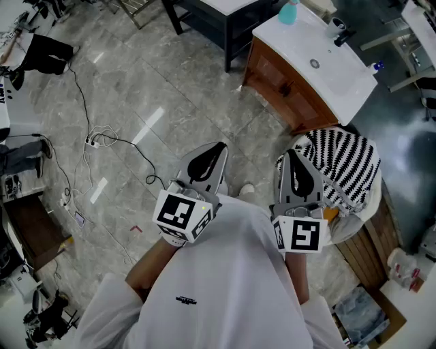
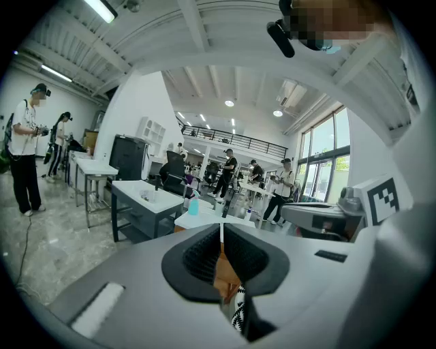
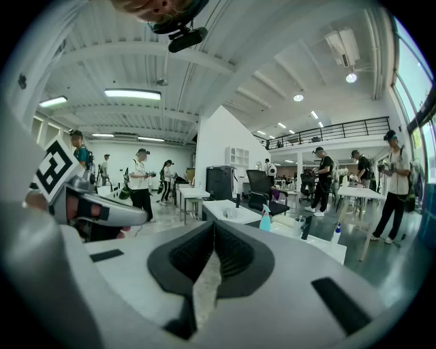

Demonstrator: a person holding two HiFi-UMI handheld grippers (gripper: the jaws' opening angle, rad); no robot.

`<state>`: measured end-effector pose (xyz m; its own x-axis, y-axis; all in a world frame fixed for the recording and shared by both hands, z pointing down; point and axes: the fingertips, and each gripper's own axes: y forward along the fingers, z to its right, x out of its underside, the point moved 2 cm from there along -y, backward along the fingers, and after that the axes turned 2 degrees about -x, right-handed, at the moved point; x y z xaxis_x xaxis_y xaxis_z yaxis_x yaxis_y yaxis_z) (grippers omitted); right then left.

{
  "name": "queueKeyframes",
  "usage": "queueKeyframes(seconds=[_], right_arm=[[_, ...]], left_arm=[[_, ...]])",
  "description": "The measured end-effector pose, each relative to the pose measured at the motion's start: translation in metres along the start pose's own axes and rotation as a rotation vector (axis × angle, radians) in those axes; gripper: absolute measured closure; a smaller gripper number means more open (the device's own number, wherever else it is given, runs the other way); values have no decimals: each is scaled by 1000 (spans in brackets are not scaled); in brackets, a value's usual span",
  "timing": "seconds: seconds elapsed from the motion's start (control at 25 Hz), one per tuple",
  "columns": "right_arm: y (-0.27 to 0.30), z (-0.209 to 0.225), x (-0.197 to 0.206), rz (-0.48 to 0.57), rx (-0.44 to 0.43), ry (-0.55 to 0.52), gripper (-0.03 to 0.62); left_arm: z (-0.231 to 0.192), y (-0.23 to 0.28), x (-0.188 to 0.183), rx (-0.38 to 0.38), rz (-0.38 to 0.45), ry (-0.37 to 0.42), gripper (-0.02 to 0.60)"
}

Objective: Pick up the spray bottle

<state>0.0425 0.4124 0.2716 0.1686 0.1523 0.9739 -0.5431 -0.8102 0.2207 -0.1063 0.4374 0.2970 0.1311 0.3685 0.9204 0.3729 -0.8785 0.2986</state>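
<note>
The teal spray bottle (image 1: 289,11) stands at the far end of a white sink counter (image 1: 300,41), well ahead of both grippers. It shows small in the left gripper view (image 2: 193,204) and in the right gripper view (image 3: 265,218). My left gripper (image 1: 216,147) is held close to the body over the floor, its jaws shut with nothing between them (image 2: 222,228). My right gripper (image 1: 291,154) hangs beside it, jaws also shut and empty (image 3: 214,228). Both point forward and slightly down, far from the bottle.
The counter tops a wooden cabinet (image 1: 283,85) and carries a black faucet (image 1: 343,35). A black-and-white striped cloth (image 1: 347,163) lies in a basket at my right. Cables (image 1: 102,140) trail over the stone floor at left. A dark table (image 1: 218,17) stands behind, and several people stand in the room.
</note>
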Motion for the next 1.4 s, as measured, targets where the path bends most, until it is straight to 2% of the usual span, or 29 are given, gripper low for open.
queueKeyframes(seconds=[0.36, 0.64, 0.84, 1.04, 1.4], right_arm=[[-37, 24, 12, 29, -18, 16, 589], [-46, 32, 19, 28, -17, 72, 588], [-37, 23, 13, 37, -18, 60, 588], [-8, 4, 12, 9, -59, 53, 588], [37, -20, 3, 13, -23, 61, 588]], left_arm=[[55, -2, 9, 9, 24, 15, 566], [61, -1, 8, 17, 29, 25, 566], [42, -6, 1, 11, 36, 26, 566], [13, -10, -6, 12, 34, 20, 566], [-37, -11, -13, 20, 50, 11, 566]])
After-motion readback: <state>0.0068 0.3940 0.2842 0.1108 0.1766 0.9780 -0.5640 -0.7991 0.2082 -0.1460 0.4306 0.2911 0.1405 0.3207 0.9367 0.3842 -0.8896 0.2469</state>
